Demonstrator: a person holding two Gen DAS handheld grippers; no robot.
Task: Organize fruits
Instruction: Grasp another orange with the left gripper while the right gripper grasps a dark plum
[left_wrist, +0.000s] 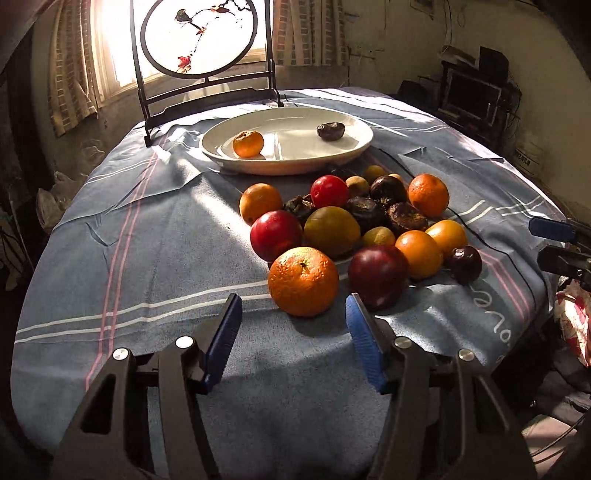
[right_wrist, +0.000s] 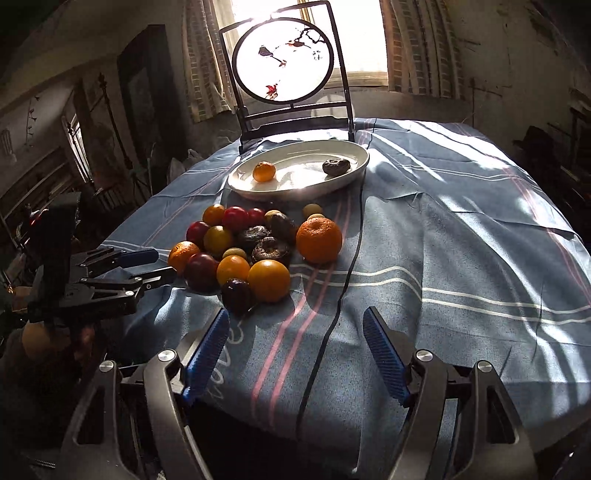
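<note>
Tabletop (left_wrist: 147, 266): round, covered by a blue-grey cloth with white and pink stripes; creased, crossed by bars of sunlight from the window behind.

White oval plate (left_wrist: 332, 155): landmark, toward the far edge of the tabletop. It holds one small orange (left_wrist: 248, 144) at its left end and one dark wrinkled fruit (left_wrist: 331, 130) at its right end, well apart.

Fruit pile (left_wrist: 354, 225): on the cloth just in front of the plate, nearer the cameras. Oranges, red apples, yellow-green fruits and dark wrinkled ones, touching one another. A large orange (left_wrist: 303, 281) lies at the pile's near edge.

Framed round screen (left_wrist: 199, 37): upright behind the plate, painted with a bird on a branch, backlit.

Black cable (right_wrist: 347, 266): runs across the cloth from beside the plate toward the near edge.

Room: curtains either side of the window, dim walls, cluttered shelves to the right of the plate.

Left gripper (left_wrist: 293, 325): jaws apart, empty, the large orange just beyond them.

Right gripper (right_wrist: 295, 332): jaws apart, empty, over bare cloth in front of the pile.
</note>
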